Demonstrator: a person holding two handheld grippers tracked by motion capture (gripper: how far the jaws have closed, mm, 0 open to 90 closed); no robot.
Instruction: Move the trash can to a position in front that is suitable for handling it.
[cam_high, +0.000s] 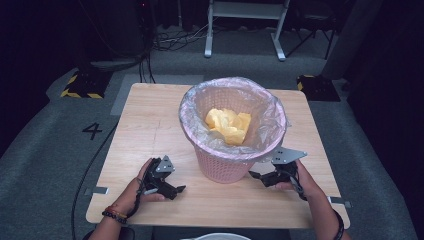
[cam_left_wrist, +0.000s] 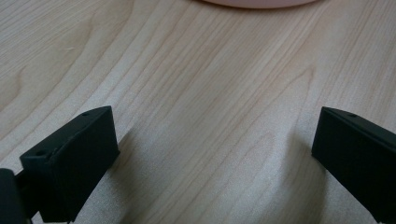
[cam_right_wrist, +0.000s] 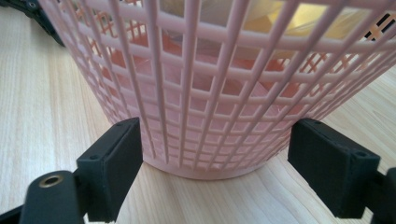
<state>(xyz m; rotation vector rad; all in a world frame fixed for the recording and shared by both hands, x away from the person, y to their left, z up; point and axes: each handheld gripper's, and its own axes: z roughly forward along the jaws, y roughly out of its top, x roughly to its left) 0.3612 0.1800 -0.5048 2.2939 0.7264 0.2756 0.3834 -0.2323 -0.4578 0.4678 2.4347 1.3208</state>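
Observation:
A pink lattice waste basket (cam_high: 222, 167) stands on the wooden table (cam_high: 145, 125), lined with a clear plastic bag (cam_high: 272, 125) and holding crumpled yellow paper (cam_high: 229, 125). My left gripper (cam_high: 179, 191) rests low on the table left of the basket, open, with bare wood between its jaws; the basket's base (cam_left_wrist: 261, 2) shows at the top edge of the left gripper view. My right gripper (cam_high: 254, 176) is at the basket's right foot, open. In the right gripper view the jaws stand wide on either side of the basket's lower wall (cam_right_wrist: 205, 140), close to it, touching or not I cannot tell.
The table's near edge runs just behind both hands. Grey carpet surrounds the table, with a cable (cam_high: 87, 170) on the left and a white frame's legs (cam_high: 245, 30) beyond the far edge. A white rim (cam_high: 222, 236) shows at the bottom.

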